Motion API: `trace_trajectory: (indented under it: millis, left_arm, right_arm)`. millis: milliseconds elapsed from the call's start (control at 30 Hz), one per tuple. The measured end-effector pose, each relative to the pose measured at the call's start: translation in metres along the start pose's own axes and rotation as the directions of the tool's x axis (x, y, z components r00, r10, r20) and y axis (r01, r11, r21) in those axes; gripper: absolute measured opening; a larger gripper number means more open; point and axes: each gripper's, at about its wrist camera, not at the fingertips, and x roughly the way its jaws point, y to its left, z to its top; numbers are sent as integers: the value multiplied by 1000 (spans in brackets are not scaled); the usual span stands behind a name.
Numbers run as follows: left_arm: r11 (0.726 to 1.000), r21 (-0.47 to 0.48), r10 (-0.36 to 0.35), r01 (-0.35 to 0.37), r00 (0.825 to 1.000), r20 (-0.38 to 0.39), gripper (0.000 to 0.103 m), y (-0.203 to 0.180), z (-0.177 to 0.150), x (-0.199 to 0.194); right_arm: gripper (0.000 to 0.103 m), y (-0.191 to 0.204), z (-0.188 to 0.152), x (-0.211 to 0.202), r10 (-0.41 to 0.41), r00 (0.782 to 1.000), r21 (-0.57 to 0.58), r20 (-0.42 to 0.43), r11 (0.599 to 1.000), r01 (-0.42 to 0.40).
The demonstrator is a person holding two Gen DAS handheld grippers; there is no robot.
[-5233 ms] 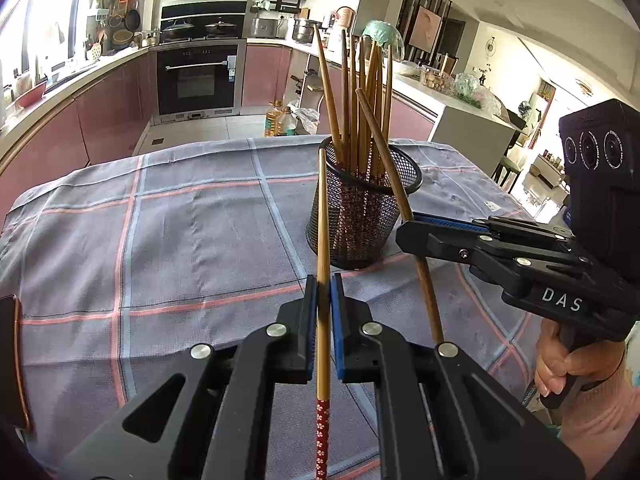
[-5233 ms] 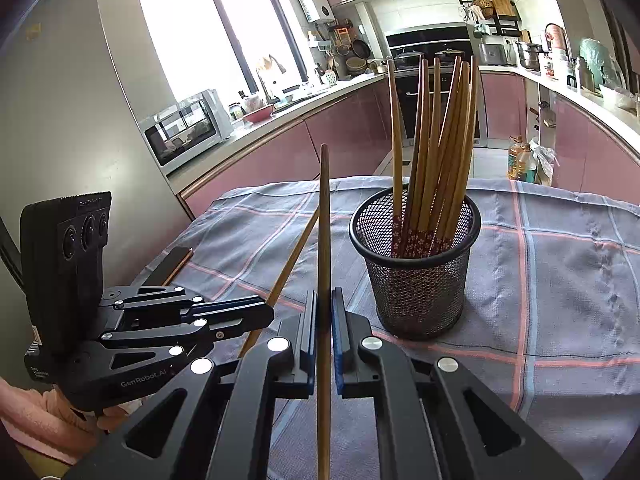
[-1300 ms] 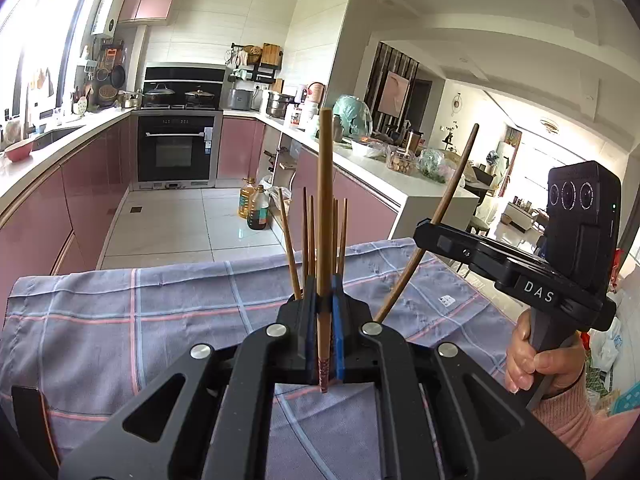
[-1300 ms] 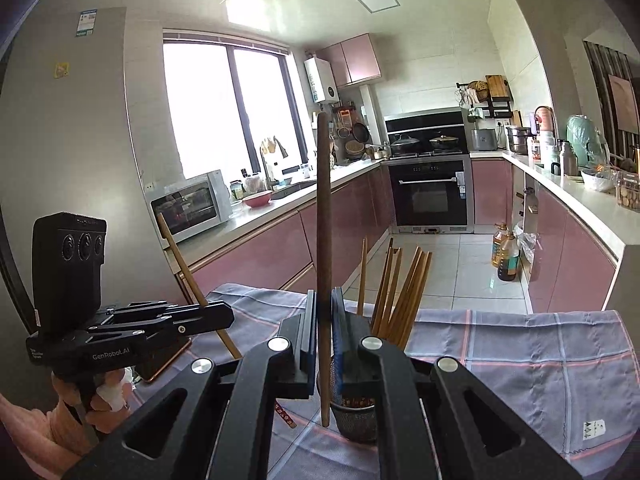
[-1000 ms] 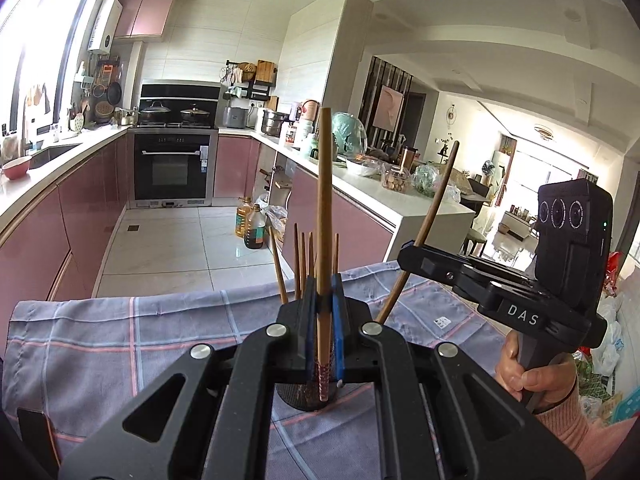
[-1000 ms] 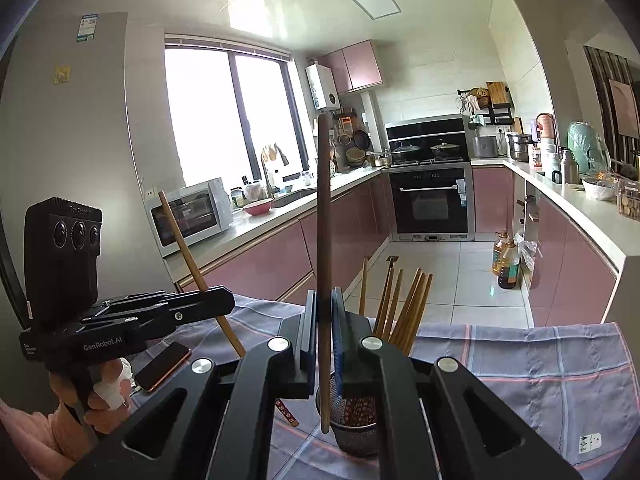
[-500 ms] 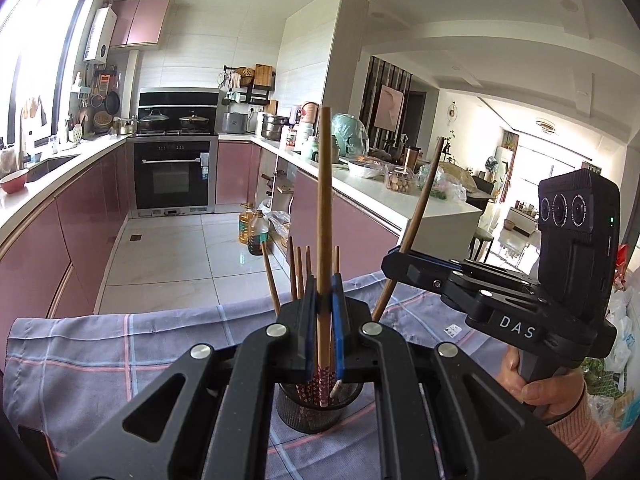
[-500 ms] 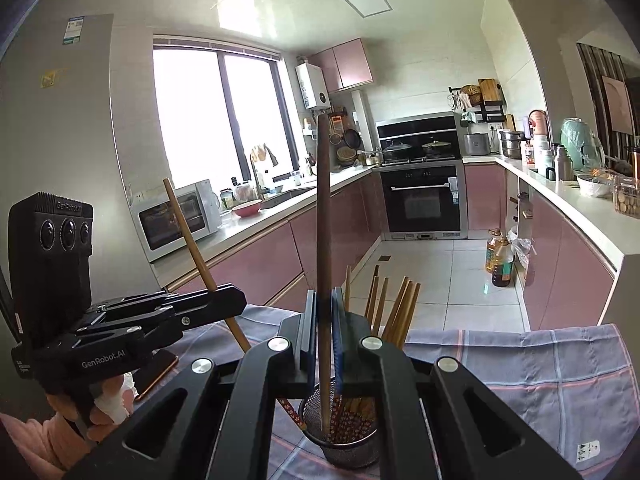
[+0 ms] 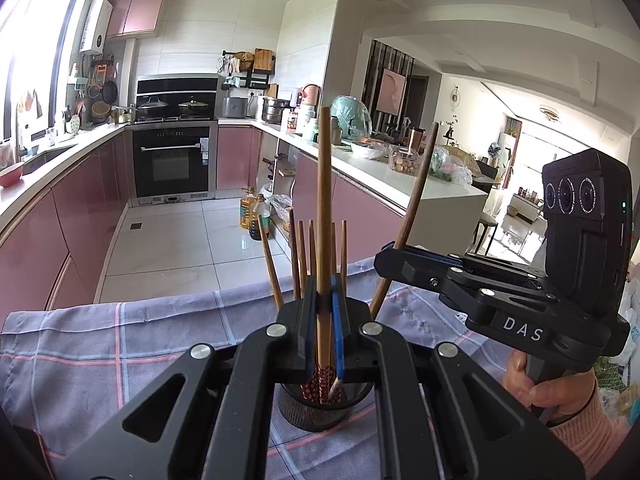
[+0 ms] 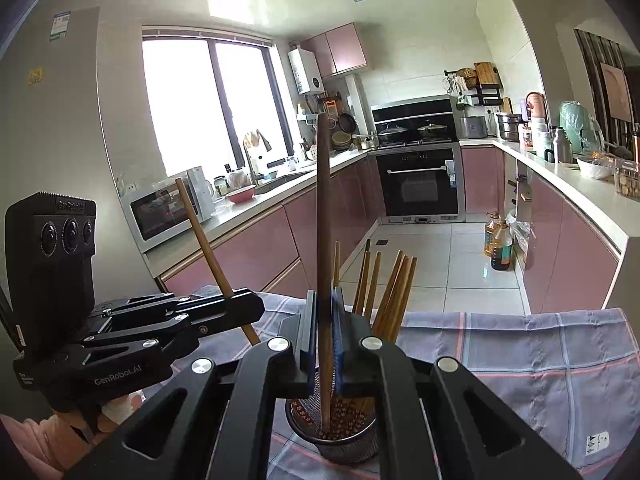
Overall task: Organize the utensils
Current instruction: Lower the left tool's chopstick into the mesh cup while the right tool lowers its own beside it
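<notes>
Right now each hand-held gripper, left [image 9: 325, 322] & right [image 10: 323, 338], is pinching one chopstick [image 9: 322, 216] upright, long axis vertical, tips just inside the mesh cup [image 10: 344, 446] on the bench [image 10: 540, 368] directly below, w/ neither hand clearly nearer.

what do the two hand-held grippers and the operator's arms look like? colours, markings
Both are matte black with silver screw heads and blue finger pads. The left hand-held gripper is marked "GenRobot.AI"; the right hand-held gripper reads "DAS". Each carries a boxy black module with three round lenses. Bare hands, pink knit sleeve. No cables visible.
</notes>
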Motion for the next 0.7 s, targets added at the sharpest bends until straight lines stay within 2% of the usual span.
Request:
trace_trajectory:
  millis: [700]
  left_arm:
    - [1000, -15, -10, 9, 998, -65, 7, 0, -1, 20]
  right_arm:
    - [6, -3, -14, 9, 0, 998, 13, -58, 1000, 1]
